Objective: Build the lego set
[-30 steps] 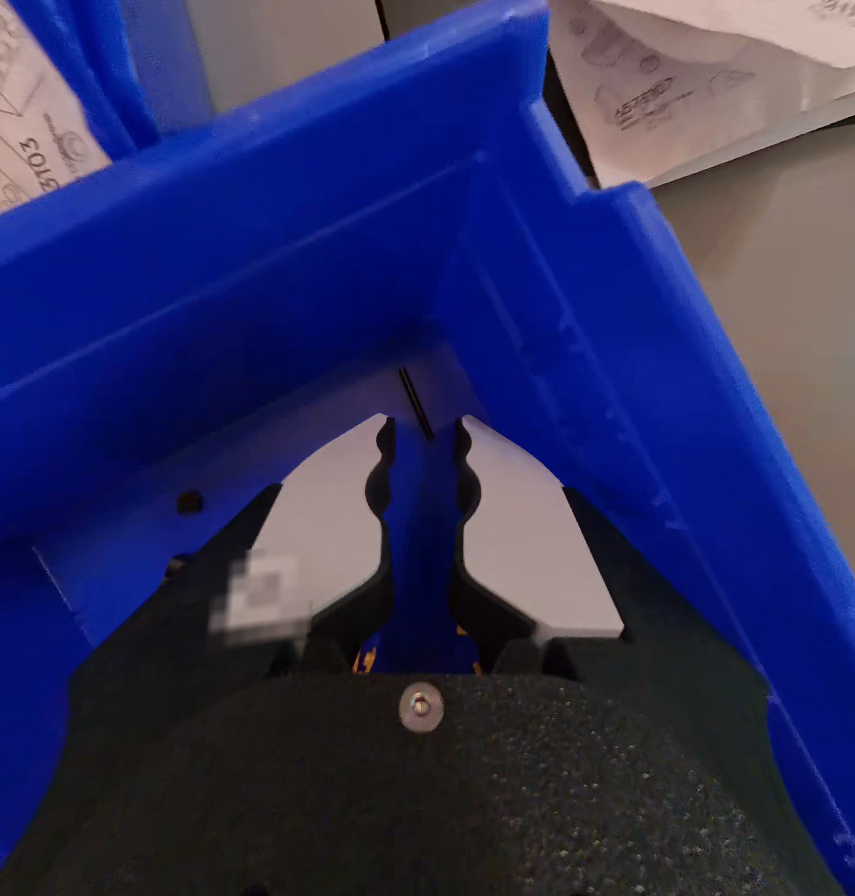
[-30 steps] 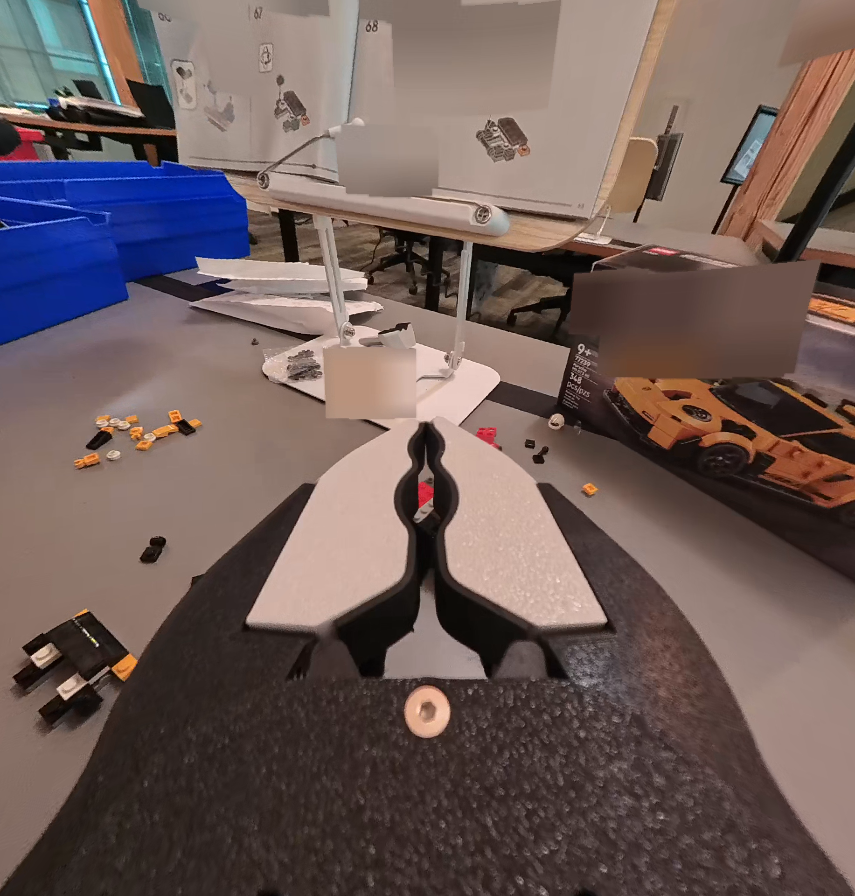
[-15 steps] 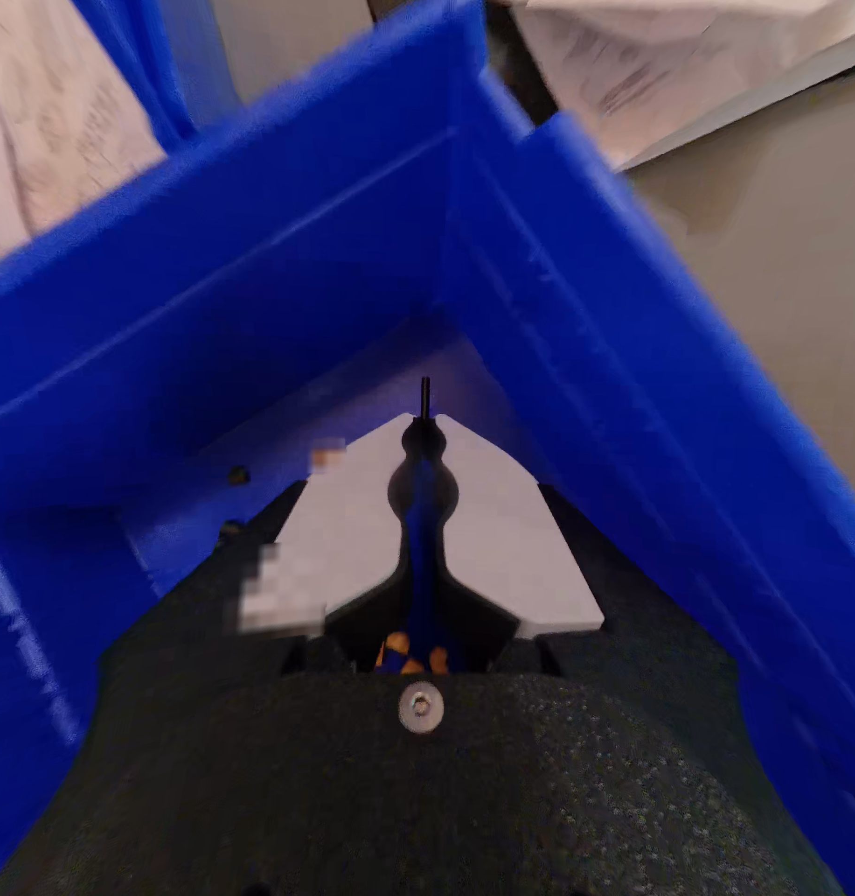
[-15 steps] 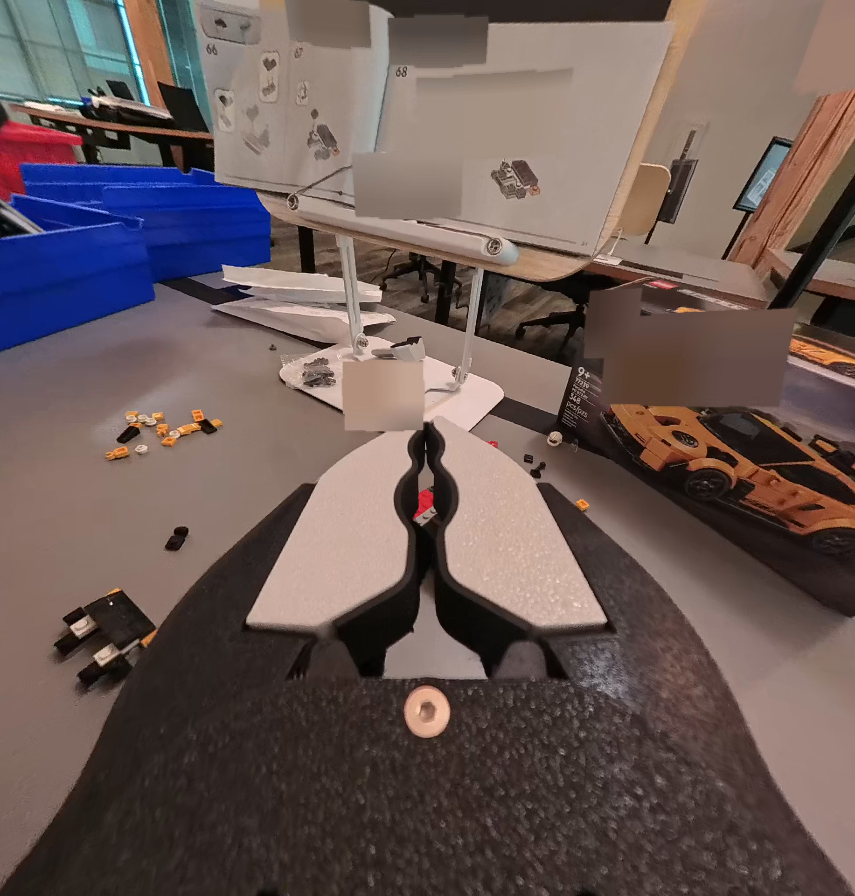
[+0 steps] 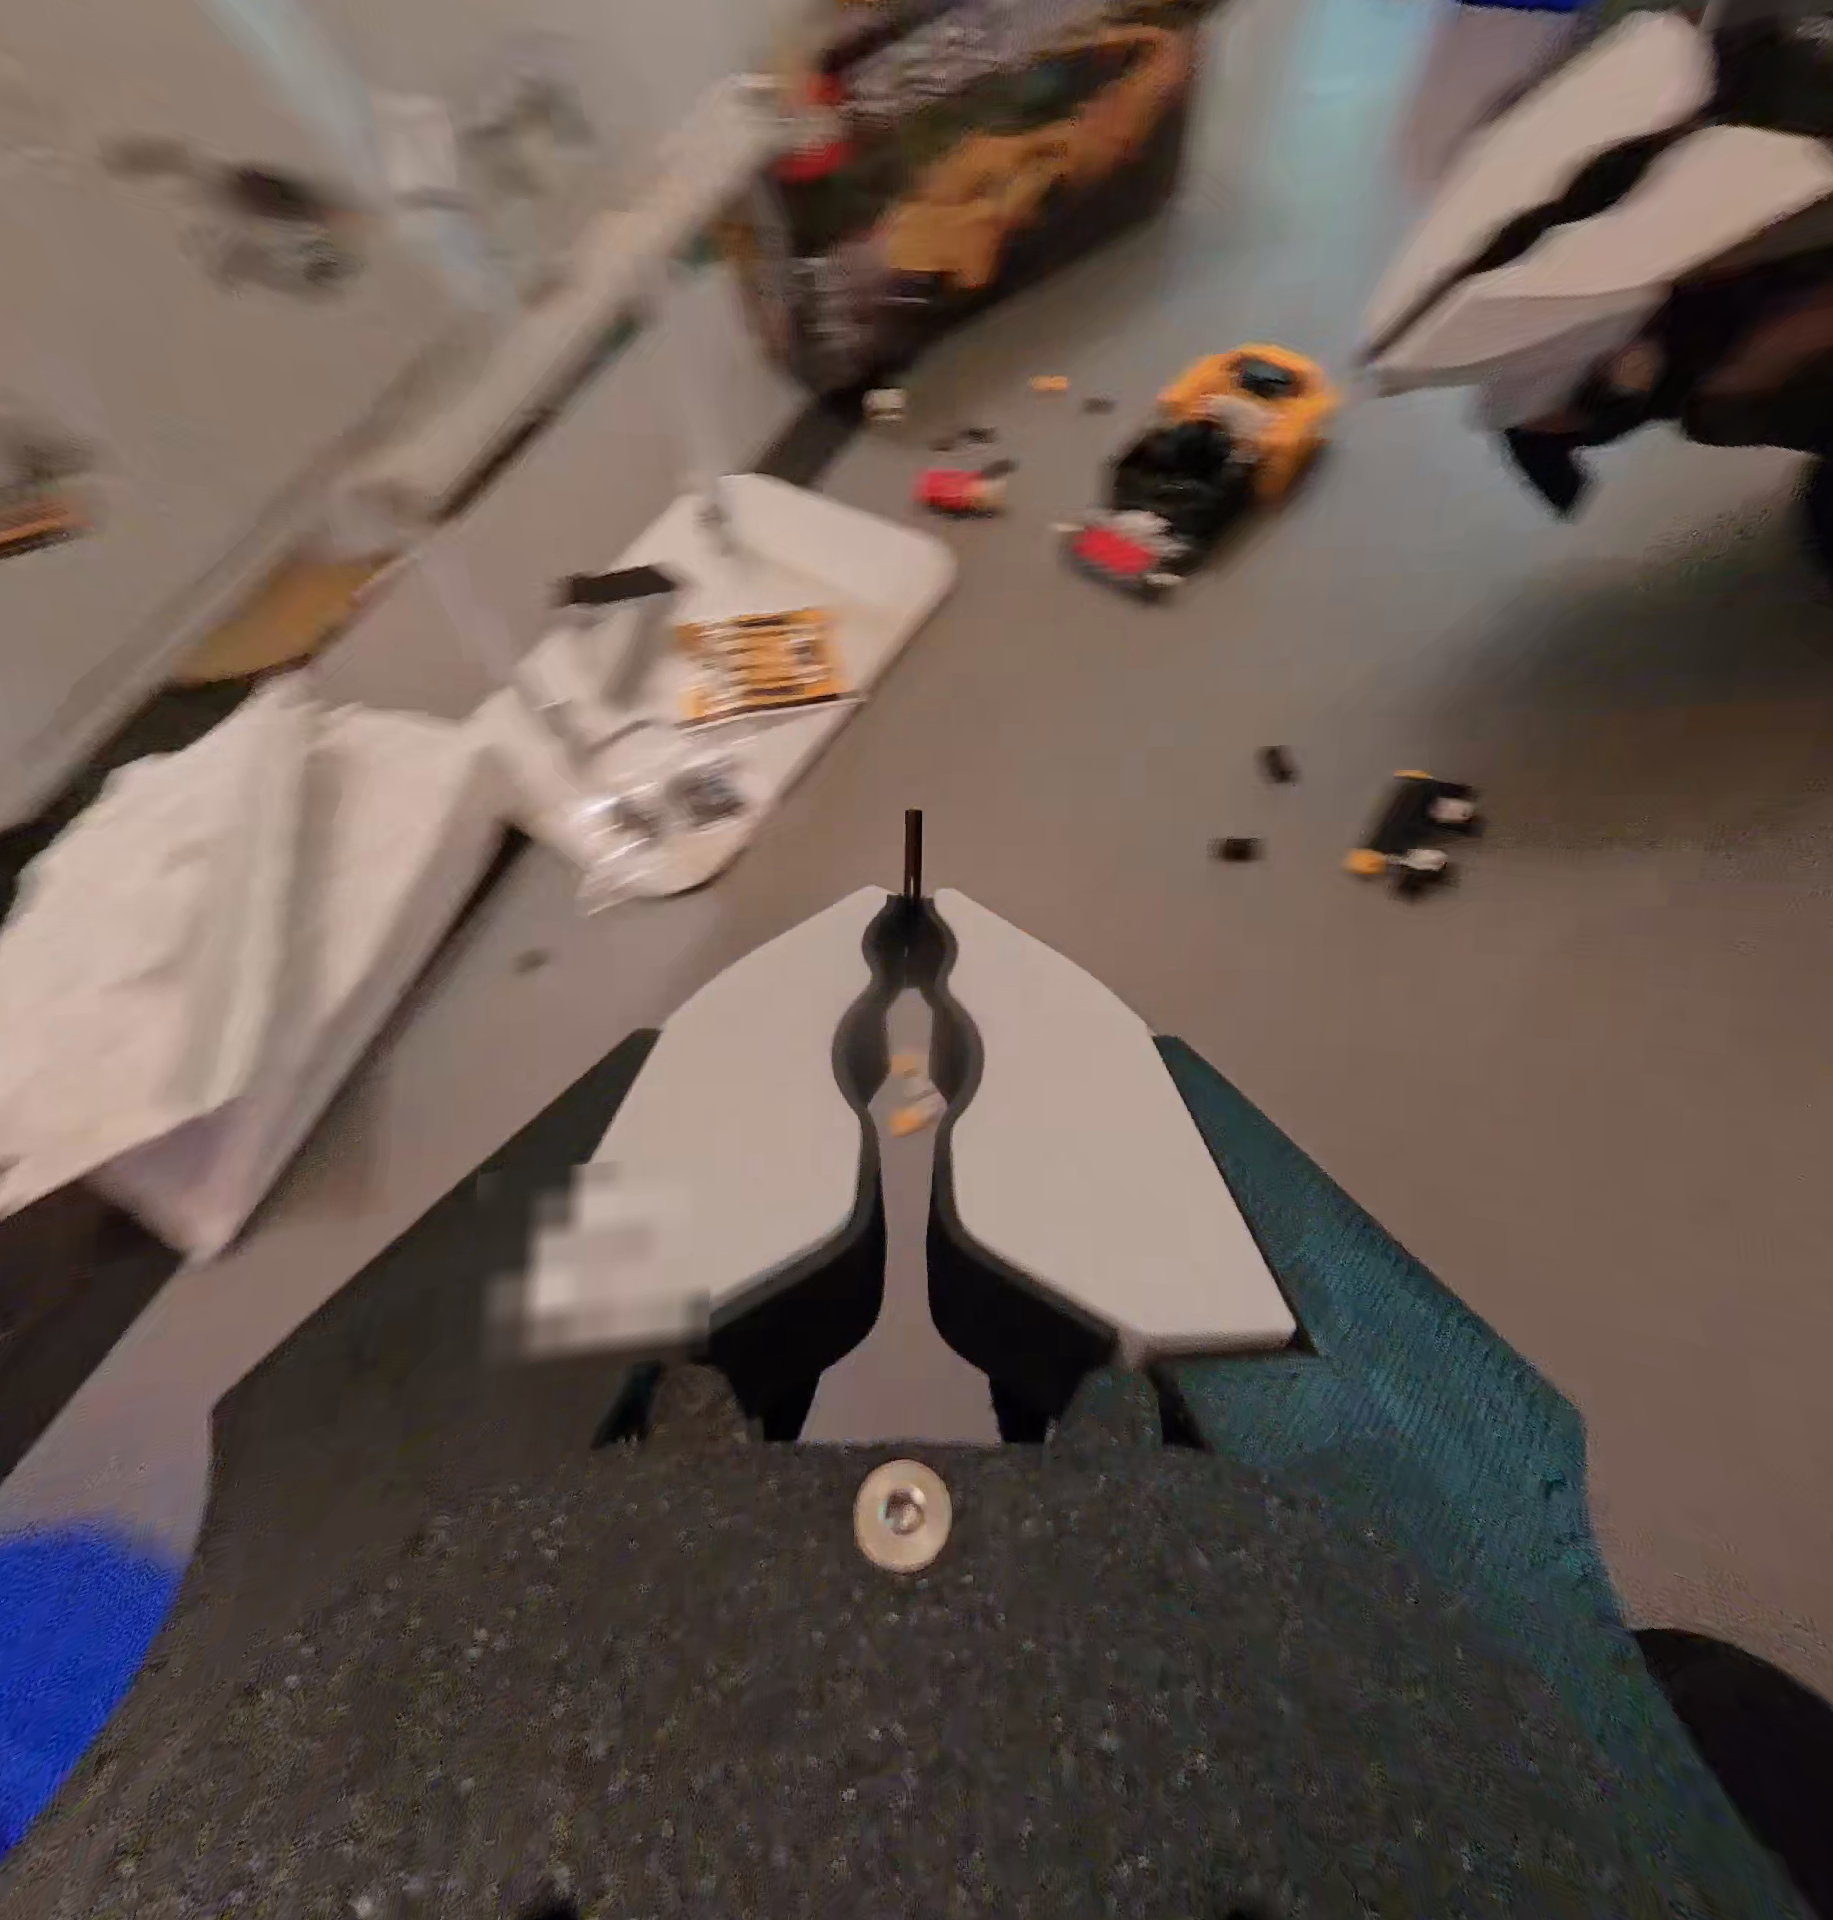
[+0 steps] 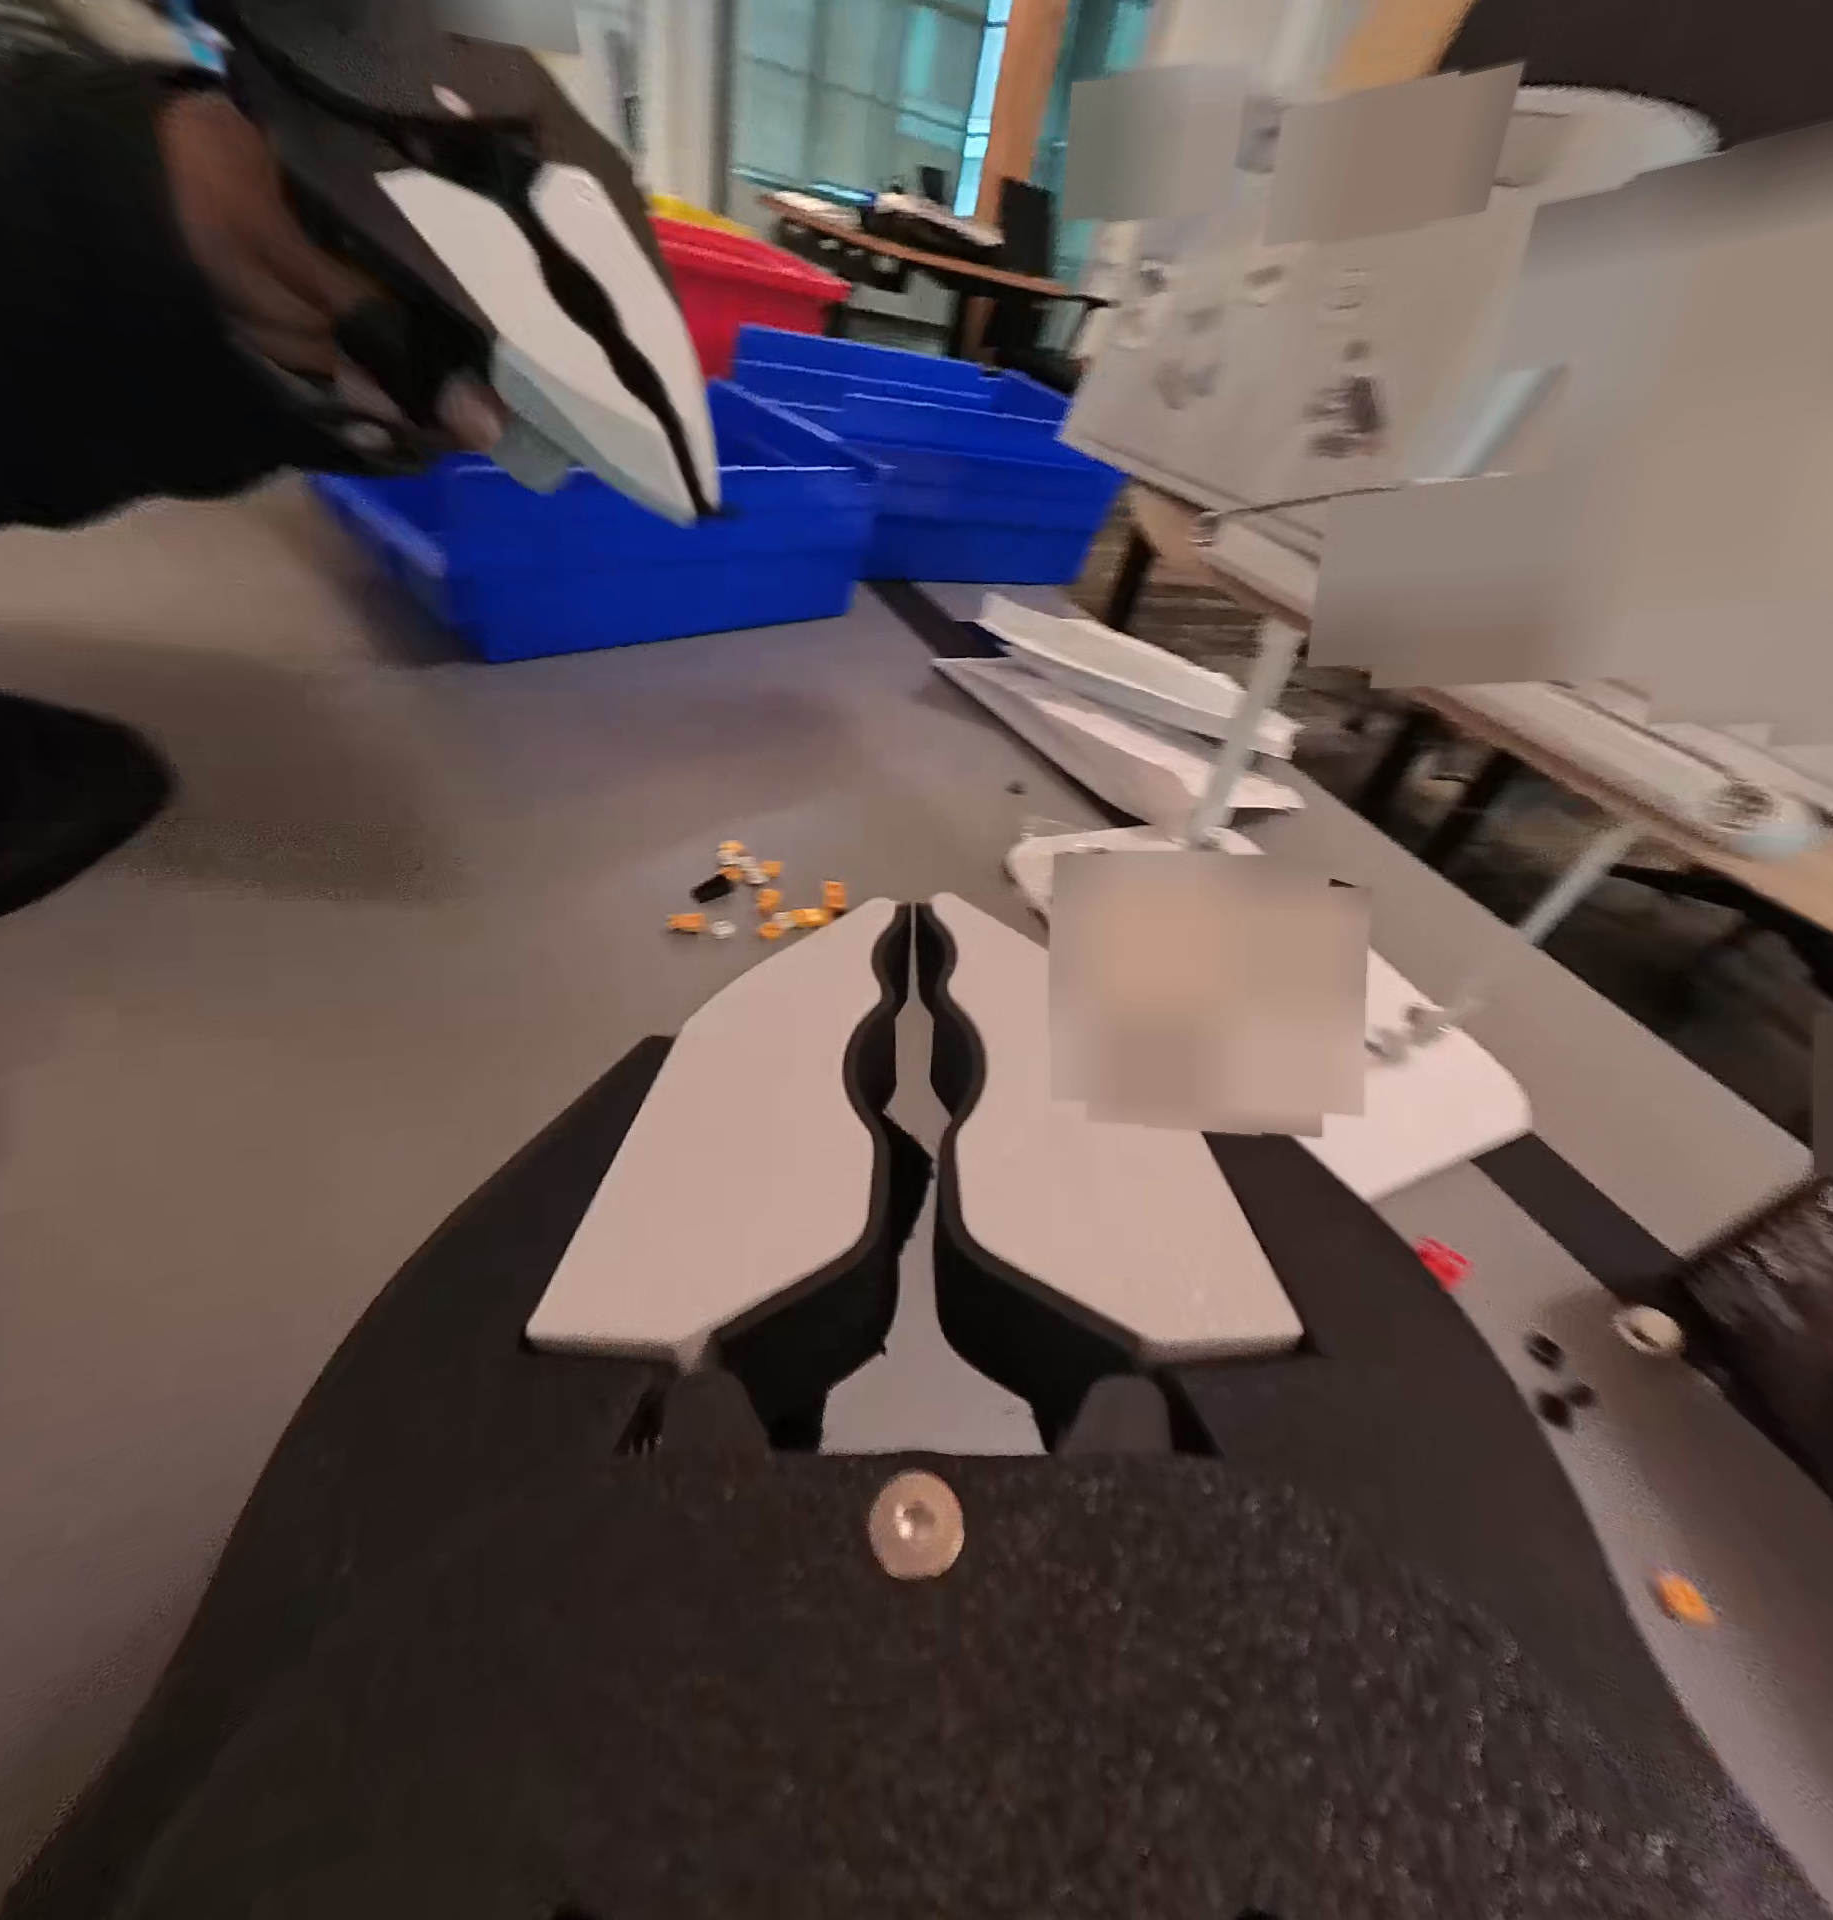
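My left gripper (image 5: 910, 902) is shut on a thin black rod (image 5: 912, 847) that sticks out past its tips. It is held in the air above the grey table (image 5: 1307, 1091). It also shows in the right wrist view (image 6: 699, 507), in front of a blue bin (image 6: 600, 582). My right gripper (image 6: 912, 914) is shut; I see nothing at its tips. It shows at the top right of the left wrist view (image 5: 1379, 348). A partly built orange and black car (image 5: 1224, 436) lies on the table below it. The left wrist view is blurred.
A small black and orange sub-assembly (image 5: 1411, 821) and loose orange pieces (image 6: 756, 899) lie on the table. The white stand base (image 5: 787, 582) carries the instruction booklet (image 6: 1307, 343). White paper bags (image 5: 216, 914), more blue bins (image 6: 953, 457), a red bin (image 6: 746, 291). My right fingertips sit around 20 cm from my left ones.
My left gripper closed on the black rod inside the blue bin, lifted out and swung over the table. The right wrist view has turned left towards the bins.
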Tool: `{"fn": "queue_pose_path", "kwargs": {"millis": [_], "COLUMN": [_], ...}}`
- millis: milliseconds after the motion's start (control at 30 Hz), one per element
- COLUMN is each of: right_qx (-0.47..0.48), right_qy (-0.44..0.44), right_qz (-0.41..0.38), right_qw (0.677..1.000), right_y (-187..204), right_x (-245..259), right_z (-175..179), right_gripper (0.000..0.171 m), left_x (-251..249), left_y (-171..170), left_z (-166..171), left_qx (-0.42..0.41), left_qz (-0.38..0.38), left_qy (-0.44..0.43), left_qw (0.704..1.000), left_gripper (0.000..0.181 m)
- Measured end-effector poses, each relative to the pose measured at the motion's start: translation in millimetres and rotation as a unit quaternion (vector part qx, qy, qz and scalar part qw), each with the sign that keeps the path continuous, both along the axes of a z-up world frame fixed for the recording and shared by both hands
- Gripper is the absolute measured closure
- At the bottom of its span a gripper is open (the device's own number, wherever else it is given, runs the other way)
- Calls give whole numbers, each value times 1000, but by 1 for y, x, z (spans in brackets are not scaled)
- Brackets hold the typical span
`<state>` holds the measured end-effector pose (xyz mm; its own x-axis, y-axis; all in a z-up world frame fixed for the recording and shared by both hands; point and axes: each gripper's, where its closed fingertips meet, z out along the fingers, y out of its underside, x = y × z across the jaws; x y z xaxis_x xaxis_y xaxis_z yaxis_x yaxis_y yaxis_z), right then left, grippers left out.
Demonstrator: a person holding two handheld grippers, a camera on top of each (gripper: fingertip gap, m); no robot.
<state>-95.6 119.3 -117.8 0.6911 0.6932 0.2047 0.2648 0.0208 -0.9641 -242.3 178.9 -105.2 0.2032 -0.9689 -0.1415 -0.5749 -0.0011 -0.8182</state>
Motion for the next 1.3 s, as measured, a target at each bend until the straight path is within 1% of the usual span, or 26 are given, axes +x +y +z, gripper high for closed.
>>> {"fn": "queue_pose_path", "kwargs": {"millis": [100, 167, 233, 300, 467, 533, 667, 700, 800, 900, 1100, 1300], "right_qx": [-25, -47, -64, -77, -88, -94, -107, -108, -108, -106, -100, -103], "right_qy": [-2, -7, -15, -19, -35, -46, -73, -74, -79, -87, -79, -93], "right_qz": [69, 114, 152, 172, 185, 189, 198, 200, 203, 201, 183, 189], "right_qw": [997, 992, 986, 982, 978, 976, 972, 971, 970, 970, 975, 972], "right_y": [-15, -28, -39, -46, -50, -52, -55, -56, -58, -58, -50, -53], "right_x": [-19, -26, -30, -32, -34, -37, -43, -45, -47, -44, -24, -29], "right_z": [-13, -25, -33, -36, -45, -52, -66, -67, -69, -70, -61, -69], "right_gripper": [168, 165, 163, 161, 157, 156, 154, 154, 164, 170, 161, 161], "left_x": [56, 84, 104, 116, 117, 115, 113, 113, 113, 113, 111, 111], "left_y": [-54, -81, -96, -103, -105, -106, -109, -111, -113, -113, -108, -110], "left_z": [-30, -47, -63, -73, -91, -91, -86, -87, -90, -90, -89, -91], "left_qx": [-18, -40, -49, -51, -40, -43, -21, -18, -11, -4, 12, 28], "left_qz": [-79, -103, -118, -130, -144, -151, -162, -166, -172, -173, -165, -170], "left_qy": [-4, -19, -35, -56, -78, -86, -94, -93, -86, -85, -82, -72], "left_qw": [997, 994, 991, 989, 986, 984, 982, 982, 981, 981, 983, 982], "left_gripper": [180, 180, 180, 180, 180, 180, 180, 180, 180, 180, 180, 180]}}
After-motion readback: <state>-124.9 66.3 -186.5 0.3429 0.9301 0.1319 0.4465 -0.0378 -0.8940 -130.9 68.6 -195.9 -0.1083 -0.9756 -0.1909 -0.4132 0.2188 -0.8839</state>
